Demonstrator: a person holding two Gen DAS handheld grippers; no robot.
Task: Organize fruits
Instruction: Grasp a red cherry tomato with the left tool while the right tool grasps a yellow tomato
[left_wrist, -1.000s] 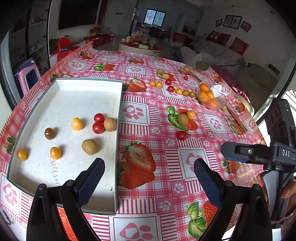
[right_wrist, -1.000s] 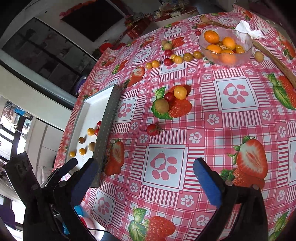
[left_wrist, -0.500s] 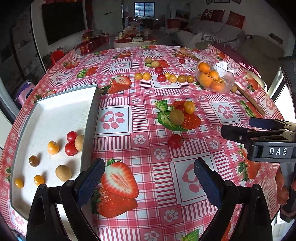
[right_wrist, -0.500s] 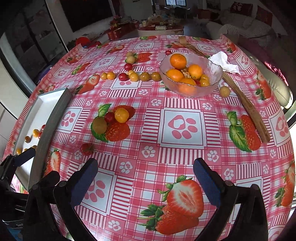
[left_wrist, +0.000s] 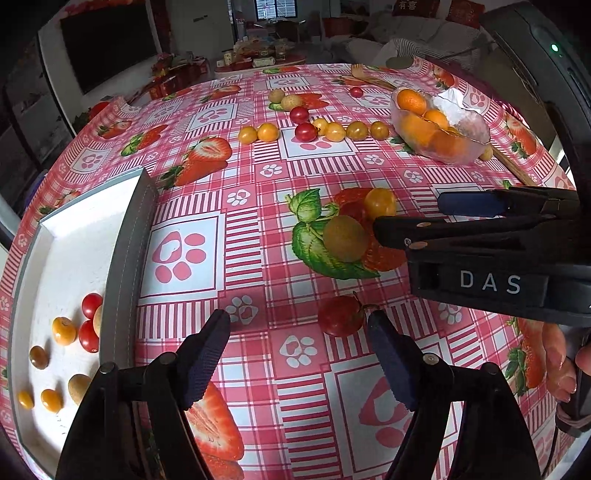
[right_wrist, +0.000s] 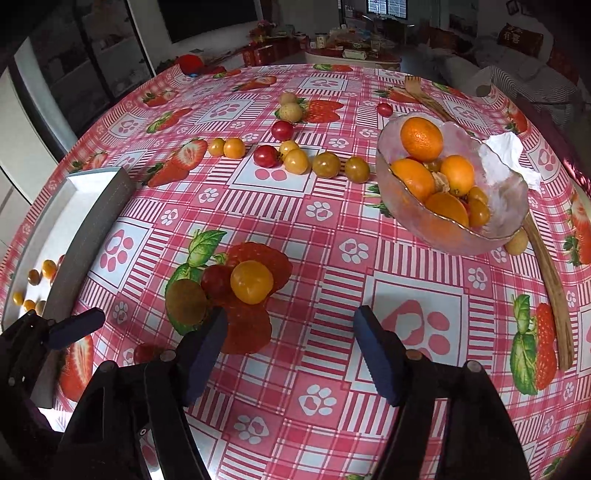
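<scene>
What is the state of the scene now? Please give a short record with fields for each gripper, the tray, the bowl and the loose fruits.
left gripper: open, empty, red tomato just ahead between its fingers
right gripper: open, empty, low over the tablecloth
tray: white, grey rim, holds several small red, yellow and brown fruits
glass bowl: holds oranges and small fruits
nearest cluster: yellow tomato, brown fruit, a red one between them
far row: small yellow and red fruits on the tablecloth
</scene>
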